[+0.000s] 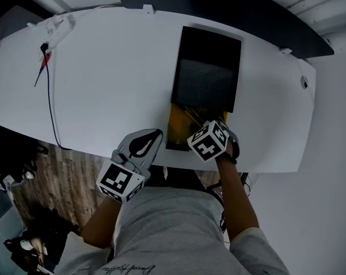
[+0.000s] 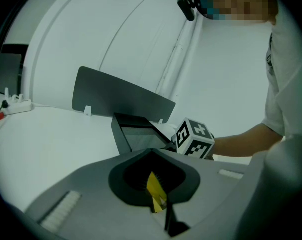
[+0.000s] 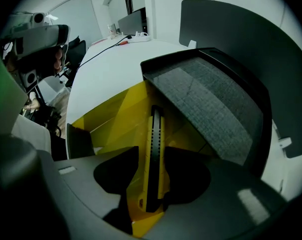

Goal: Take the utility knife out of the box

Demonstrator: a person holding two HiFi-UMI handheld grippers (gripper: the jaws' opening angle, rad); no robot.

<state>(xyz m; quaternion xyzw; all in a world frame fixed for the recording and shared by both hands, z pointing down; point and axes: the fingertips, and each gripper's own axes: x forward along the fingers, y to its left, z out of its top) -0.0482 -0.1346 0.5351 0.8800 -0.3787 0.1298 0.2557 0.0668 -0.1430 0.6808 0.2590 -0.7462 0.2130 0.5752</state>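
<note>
The utility knife (image 3: 155,134) looks light and stiff, with a smooth plastic shell that could slip under a glancing pinch. The black ribbed middle of its handle seems the best hold, squeezed squarely across its narrow sides. It lies flat in the yellow inside of the box (image 1: 209,46), at the near edge of the desk (image 1: 116,85). It runs lengthwise between the fingers of the right gripper (image 3: 153,151), which stand wide apart and do not press it. The left gripper (image 1: 154,136) hangs just left of the box, fingers closed together.
</note>
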